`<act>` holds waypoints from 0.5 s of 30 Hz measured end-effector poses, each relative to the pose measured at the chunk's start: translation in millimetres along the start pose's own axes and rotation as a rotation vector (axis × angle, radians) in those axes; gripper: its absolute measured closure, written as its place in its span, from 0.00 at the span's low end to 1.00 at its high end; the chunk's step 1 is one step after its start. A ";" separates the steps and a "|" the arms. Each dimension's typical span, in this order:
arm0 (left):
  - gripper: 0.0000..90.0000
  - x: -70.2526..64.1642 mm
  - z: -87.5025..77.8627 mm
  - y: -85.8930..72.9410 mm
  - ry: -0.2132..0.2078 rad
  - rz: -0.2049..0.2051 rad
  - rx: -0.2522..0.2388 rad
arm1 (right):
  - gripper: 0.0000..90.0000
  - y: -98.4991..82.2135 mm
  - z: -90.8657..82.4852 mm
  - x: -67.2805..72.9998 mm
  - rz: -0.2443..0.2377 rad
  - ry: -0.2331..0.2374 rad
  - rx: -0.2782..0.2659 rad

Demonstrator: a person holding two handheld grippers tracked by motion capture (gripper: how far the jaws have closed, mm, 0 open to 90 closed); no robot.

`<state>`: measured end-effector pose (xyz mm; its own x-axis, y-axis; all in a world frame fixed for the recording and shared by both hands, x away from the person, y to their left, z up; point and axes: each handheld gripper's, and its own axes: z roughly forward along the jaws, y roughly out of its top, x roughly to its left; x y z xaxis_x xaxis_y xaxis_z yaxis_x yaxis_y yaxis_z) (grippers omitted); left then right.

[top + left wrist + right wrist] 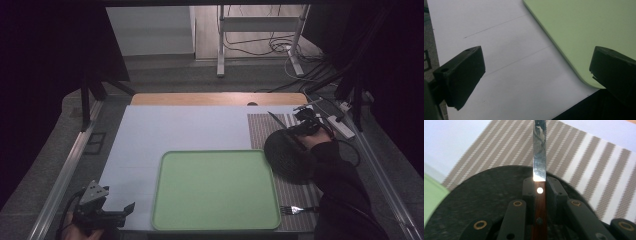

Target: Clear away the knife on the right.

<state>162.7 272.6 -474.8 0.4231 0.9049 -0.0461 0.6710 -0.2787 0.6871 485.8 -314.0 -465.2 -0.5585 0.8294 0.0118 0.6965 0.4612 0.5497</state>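
Gripping knife (539, 157), right claw (540, 185) level

I am seeing no readable text, label, brand, number or sign anywhere in these views.

I count one knife (539, 157) in my right tongs, one dark plate (289, 155), one fork (296, 209) at five o'clock, one striped placemat (260, 131), one green tray (216, 190), as far as the dim light allows.
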 end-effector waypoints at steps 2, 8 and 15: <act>0.01 -0.1 0.0 0.0 0.000 0.000 0.000 | 0.86 -2.0 -1.6 10.8 -0.008 0.013 -0.008; 0.01 -0.2 0.1 0.2 0.001 0.001 0.000 | 0.86 -8.0 -5.8 32.0 -0.030 0.035 -0.006; 0.01 -0.3 0.3 0.3 0.003 0.002 0.001 | 0.86 -15.1 -11.2 55.2 -0.048 0.051 -0.002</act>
<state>163.0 272.1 -474.8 0.4226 0.9053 -0.0430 0.6709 -0.2806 0.6864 439.5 -278.8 -463.5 -0.6133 0.7893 0.0280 0.6675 0.4990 0.5527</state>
